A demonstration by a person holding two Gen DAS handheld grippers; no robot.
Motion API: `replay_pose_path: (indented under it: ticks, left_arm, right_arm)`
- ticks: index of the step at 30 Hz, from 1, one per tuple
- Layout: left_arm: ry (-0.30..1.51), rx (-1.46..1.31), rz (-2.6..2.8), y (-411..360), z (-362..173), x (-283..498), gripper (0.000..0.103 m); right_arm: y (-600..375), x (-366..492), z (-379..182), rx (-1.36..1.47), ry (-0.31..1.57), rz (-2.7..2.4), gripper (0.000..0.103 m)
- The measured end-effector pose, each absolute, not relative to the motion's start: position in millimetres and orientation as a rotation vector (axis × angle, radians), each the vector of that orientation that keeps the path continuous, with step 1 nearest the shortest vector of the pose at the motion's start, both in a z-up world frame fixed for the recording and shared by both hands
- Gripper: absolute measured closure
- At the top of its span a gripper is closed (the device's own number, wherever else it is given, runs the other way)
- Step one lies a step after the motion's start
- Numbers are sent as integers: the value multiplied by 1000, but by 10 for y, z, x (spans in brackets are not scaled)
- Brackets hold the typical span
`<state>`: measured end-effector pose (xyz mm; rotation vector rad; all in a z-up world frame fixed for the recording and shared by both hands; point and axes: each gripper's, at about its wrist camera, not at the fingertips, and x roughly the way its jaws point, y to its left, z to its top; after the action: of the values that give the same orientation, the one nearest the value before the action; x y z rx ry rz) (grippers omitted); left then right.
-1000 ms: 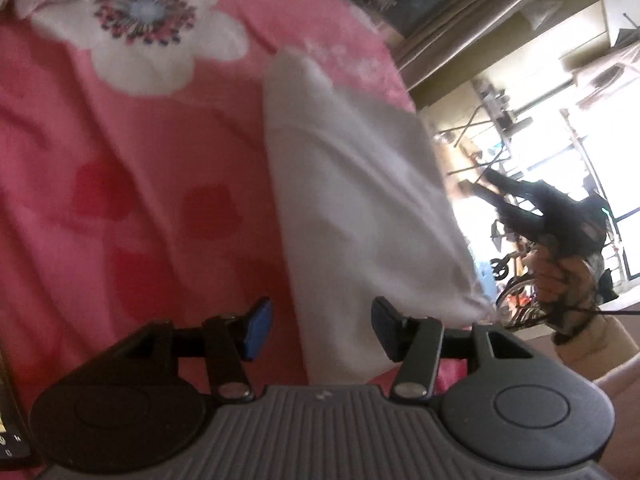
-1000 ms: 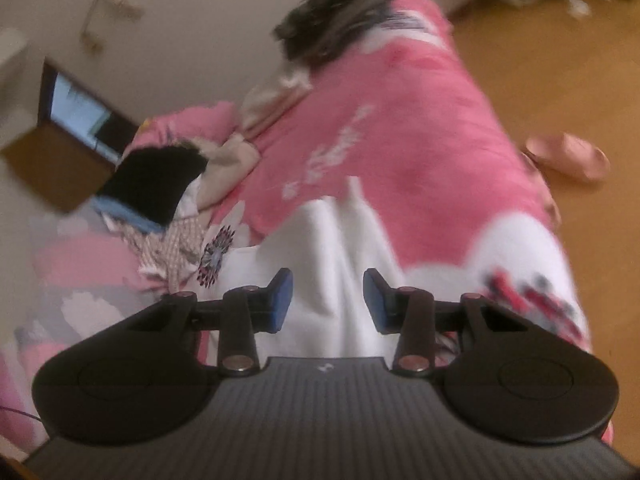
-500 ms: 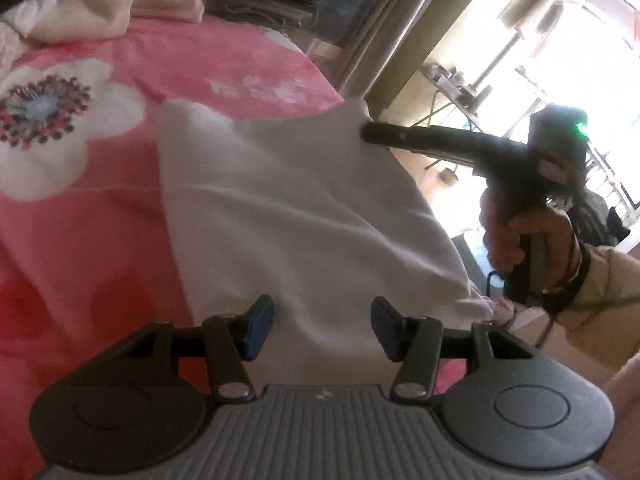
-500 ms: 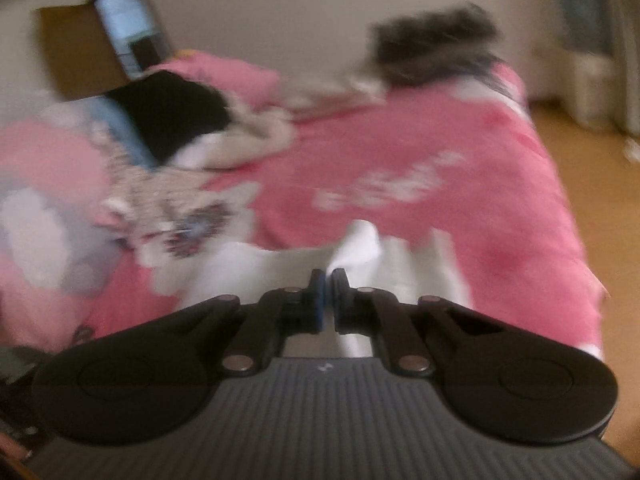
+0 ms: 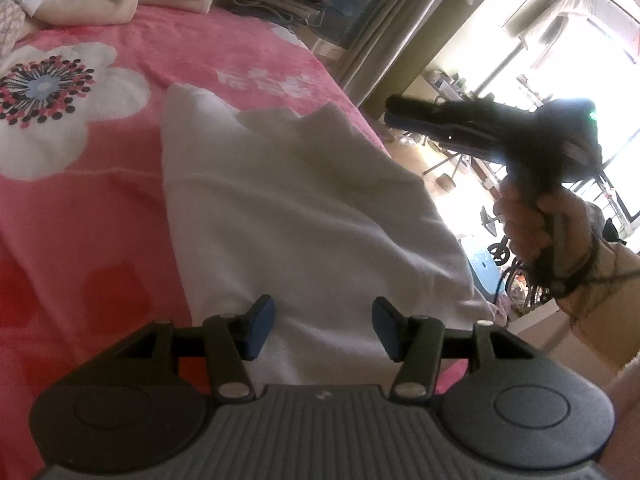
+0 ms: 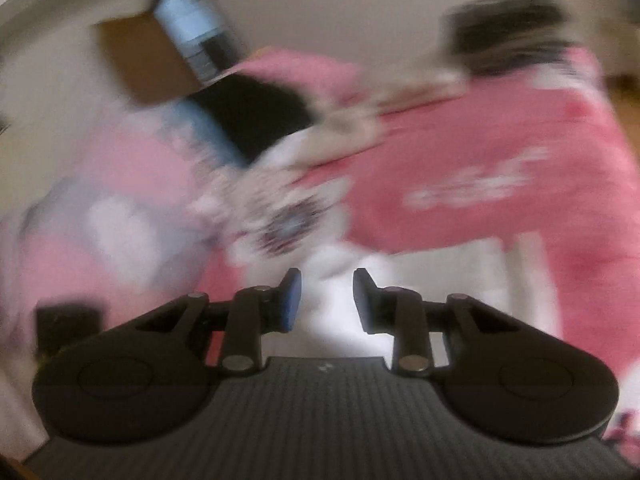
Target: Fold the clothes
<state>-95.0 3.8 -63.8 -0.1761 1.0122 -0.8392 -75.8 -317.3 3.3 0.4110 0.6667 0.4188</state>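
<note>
White garment (image 5: 288, 216) lies folded, flat on the pink blanket (image 5: 80, 216).

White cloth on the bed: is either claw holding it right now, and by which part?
Neither. The left claw is open above the white cloth; the right claw has just been opening, its pads clear of the cloth.

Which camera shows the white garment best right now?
The left wrist view: the white garment lies sharp and nearly whole on the pink bedspread, corners and creases visible. The right wrist view is motion-blurred and shows only a white patch past its fingers.
</note>
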Motion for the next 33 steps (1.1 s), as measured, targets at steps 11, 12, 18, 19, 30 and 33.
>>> replay_pose_path:
  ticks: [11, 12, 18, 19, 30, 33]
  left_arm:
    - [1022, -179, -835, 61, -629, -981, 47]
    - [1023, -180, -835, 60, -627, -982, 47]
    - [1024, -173, -835, 57, -621, -996, 47]
    - [1024, -173, -835, 60, -619, -998, 47]
    - [1019, -159, -840, 49, -614, -1018, 47]
    - [1020, -160, -843, 45, -606, -1018, 47]
  right_arm:
    - [-3318, -392, -495, 362, 858, 248, 74]
    - [-3319, -375, -512, 364, 861, 248, 74]
    - [-3392, -308, -570, 443, 852, 245, 76]
    - [-3400, -303, -587, 461, 854, 244, 76]
    - [-3147, -608, -336, 254, 697, 202, 97]
    - [-3157, -622, -315, 213, 687, 163, 98]
